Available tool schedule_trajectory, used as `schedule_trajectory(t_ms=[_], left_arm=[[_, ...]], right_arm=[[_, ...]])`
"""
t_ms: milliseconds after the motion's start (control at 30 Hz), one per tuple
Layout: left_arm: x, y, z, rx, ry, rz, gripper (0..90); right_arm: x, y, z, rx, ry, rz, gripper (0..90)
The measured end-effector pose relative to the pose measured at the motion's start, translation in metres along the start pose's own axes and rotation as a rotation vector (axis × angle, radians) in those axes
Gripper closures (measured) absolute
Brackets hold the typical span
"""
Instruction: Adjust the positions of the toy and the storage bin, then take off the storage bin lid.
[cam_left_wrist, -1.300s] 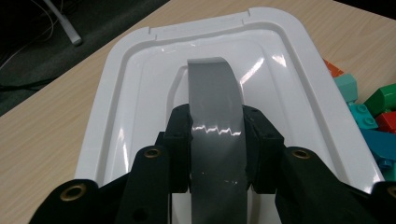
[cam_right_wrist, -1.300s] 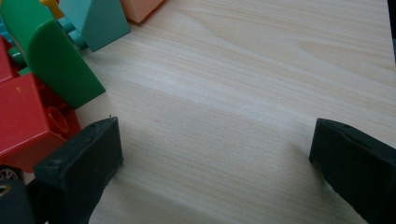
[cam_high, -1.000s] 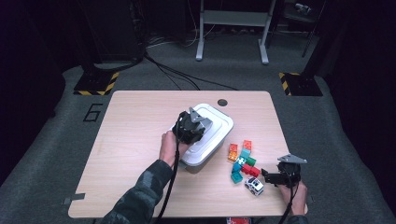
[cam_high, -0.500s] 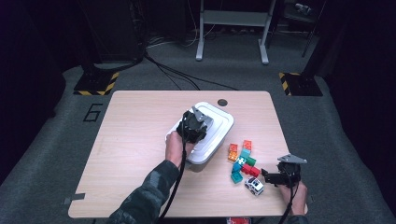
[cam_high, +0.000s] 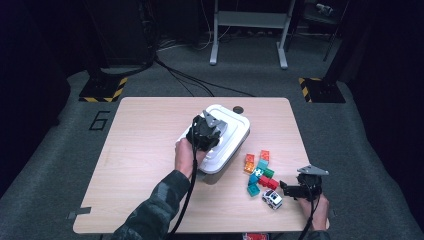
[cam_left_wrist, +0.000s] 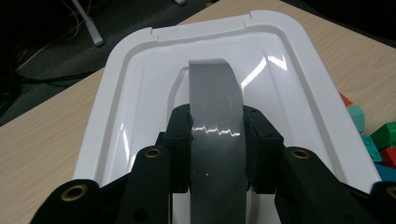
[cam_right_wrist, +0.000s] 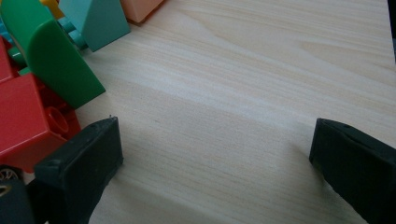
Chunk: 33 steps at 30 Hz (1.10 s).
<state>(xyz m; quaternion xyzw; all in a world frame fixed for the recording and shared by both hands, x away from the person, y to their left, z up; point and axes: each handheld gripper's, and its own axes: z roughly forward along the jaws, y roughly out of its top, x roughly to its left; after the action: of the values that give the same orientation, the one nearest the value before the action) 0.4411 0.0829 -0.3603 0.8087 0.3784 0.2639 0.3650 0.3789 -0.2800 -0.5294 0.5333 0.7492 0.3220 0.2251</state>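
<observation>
On the desk (cam_high: 150, 150), left tongs (cam_high: 205, 131) clamp a white box lid's handle.
High view: the lidded white box (cam_high: 235, 125) sits mid-desk, coloured blocks (cam_high: 260, 172) and a toy car (cam_high: 272, 198) beside the right tongs (cam_high: 286, 188). Left gripper view: jaws pinch the grey handle (cam_left_wrist: 215, 121) on the lid (cam_left_wrist: 299, 70). Right gripper view: jaws stand wide apart over bare wood, a red block (cam_right_wrist: 23, 116) touching one.

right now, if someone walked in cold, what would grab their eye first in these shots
The white bin lid at the table's middle stands out first, with the left gripper shut on its grey handle. Next comes the bright pile of toy bricks to the lid's right, a small toy car at its near edge. The right gripper sits open beside them near the table's front right corner.
</observation>
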Motion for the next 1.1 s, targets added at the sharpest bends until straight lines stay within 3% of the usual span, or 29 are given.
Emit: schedule_trajectory(t_ms=[667,1100], left_arm=[[0.040,0.000,-0.035,-0.037,0.042,-0.042,66.5],[0.083,-0.013,-0.061,-0.064,0.115,-0.119,66.5]], right_arm=[[0.000,0.000,0.000,-0.001,-0.001,0.004,1.8],[0.000,0.000,0.000,0.000,0.000,0.000,1.8]])
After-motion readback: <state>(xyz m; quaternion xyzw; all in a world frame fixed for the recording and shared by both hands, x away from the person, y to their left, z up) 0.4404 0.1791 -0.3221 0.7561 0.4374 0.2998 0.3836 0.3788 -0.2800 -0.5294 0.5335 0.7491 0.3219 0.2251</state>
